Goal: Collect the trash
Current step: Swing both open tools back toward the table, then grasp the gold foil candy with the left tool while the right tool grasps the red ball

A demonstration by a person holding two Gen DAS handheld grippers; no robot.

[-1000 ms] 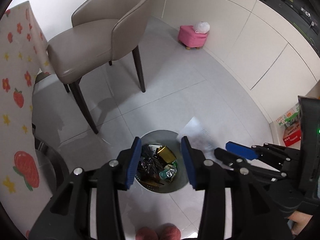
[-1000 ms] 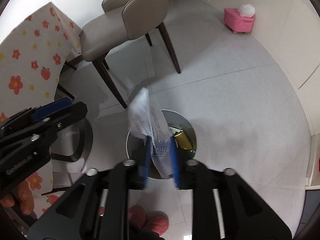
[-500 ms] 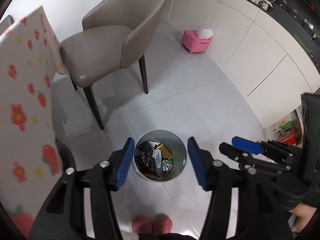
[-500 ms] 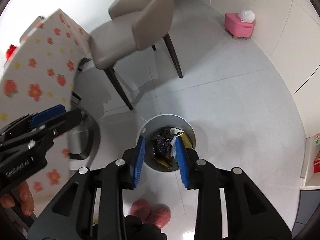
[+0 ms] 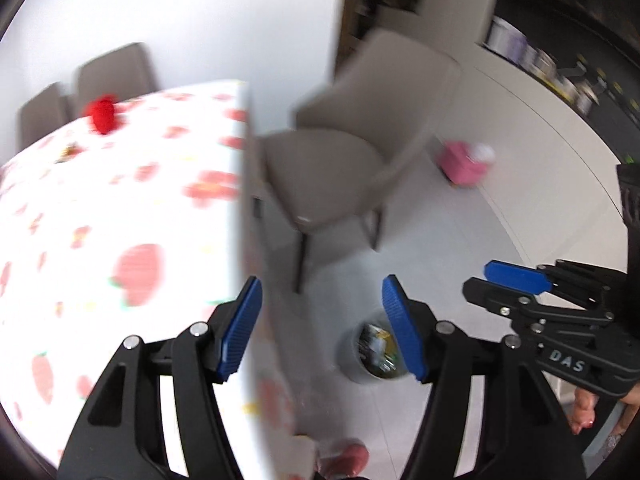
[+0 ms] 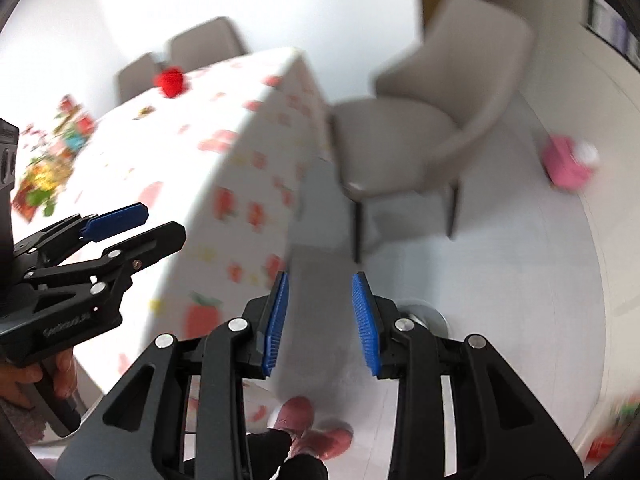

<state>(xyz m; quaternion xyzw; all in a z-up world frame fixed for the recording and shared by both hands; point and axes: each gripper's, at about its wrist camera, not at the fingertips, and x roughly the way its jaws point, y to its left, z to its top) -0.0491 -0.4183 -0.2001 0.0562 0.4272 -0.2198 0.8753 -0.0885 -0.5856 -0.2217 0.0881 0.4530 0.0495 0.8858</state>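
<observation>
The grey trash bin (image 5: 360,364) stands on the floor with wrappers inside, partly behind my left gripper's right finger. My left gripper (image 5: 320,328) hangs high above it beside the table edge; its jaws are opening with nothing between them. In the right wrist view only the bin's rim (image 6: 426,314) shows behind a finger. My right gripper (image 6: 320,320) is open and empty over the floor. Colourful wrappers (image 6: 44,168) lie on the table's far left. Each gripper also shows in the other's view: the right gripper (image 5: 478,278), the left gripper (image 6: 160,222).
A table (image 5: 120,220) with a strawberry-print cloth fills the left, with a red object (image 5: 102,114) at its far side. A beige chair (image 5: 340,160) stands beside it, and a pink stool (image 5: 464,164) sits by the white cabinets. Pink slippers (image 6: 304,416) are below.
Both grippers have risen from just over the bin to table height. The paper that the right gripper held is gone from its jaws. The left jaws have widened.
</observation>
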